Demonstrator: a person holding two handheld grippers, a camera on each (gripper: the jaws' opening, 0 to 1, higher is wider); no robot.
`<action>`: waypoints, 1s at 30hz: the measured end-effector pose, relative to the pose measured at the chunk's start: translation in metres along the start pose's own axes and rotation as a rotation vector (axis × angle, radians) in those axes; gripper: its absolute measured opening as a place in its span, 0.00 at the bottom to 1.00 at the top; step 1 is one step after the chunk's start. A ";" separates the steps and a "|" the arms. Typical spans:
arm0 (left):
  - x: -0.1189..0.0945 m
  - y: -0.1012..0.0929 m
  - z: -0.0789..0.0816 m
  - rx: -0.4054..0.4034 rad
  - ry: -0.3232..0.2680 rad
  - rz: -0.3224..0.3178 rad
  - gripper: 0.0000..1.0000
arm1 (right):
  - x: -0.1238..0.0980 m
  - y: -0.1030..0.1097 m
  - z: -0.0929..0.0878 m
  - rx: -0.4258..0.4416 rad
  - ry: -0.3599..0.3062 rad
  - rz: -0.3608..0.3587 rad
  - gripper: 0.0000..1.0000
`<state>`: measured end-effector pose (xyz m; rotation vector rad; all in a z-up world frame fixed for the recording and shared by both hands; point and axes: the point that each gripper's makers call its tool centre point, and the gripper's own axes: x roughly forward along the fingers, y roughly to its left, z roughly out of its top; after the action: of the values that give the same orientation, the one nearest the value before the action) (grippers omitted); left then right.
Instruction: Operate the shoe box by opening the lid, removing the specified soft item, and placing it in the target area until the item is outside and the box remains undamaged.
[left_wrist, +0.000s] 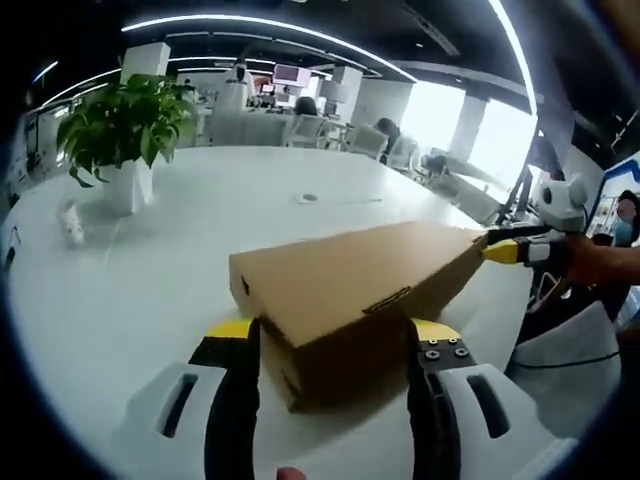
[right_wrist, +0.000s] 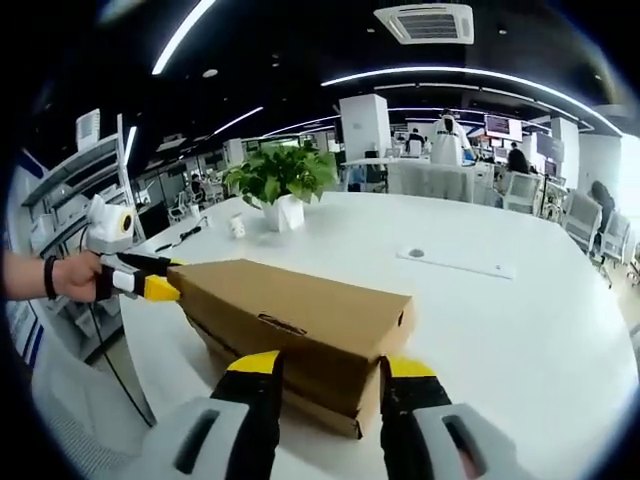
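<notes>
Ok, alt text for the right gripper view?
The right gripper straddles one end of a closed cardboard shoe box on a white table, while the left gripper touches its far end. A potted plant stands behind.

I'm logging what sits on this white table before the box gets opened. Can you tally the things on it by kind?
Cardboard shoe box: 1
Potted plant: 1
Small white item beside the plant, too blurred to name: 1
Round insert in the tabletop: 1
Grippers at the box: 2, left gripper and right gripper
Total: 6
</notes>
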<state>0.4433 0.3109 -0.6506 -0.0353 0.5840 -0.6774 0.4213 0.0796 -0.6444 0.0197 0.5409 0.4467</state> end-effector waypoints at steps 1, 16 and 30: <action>0.000 0.000 0.001 0.012 0.000 -0.001 0.57 | 0.000 0.000 0.002 -0.001 -0.001 0.000 0.35; -0.010 0.000 0.014 0.086 -0.028 -0.025 0.53 | 0.002 -0.008 0.030 -0.014 -0.031 -0.024 0.34; -0.001 0.025 0.010 0.237 0.036 0.098 0.45 | 0.003 -0.013 0.045 -0.020 -0.046 -0.029 0.33</action>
<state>0.4625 0.3300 -0.6473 0.2260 0.5329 -0.6488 0.4515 0.0736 -0.6089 0.0028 0.4908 0.4224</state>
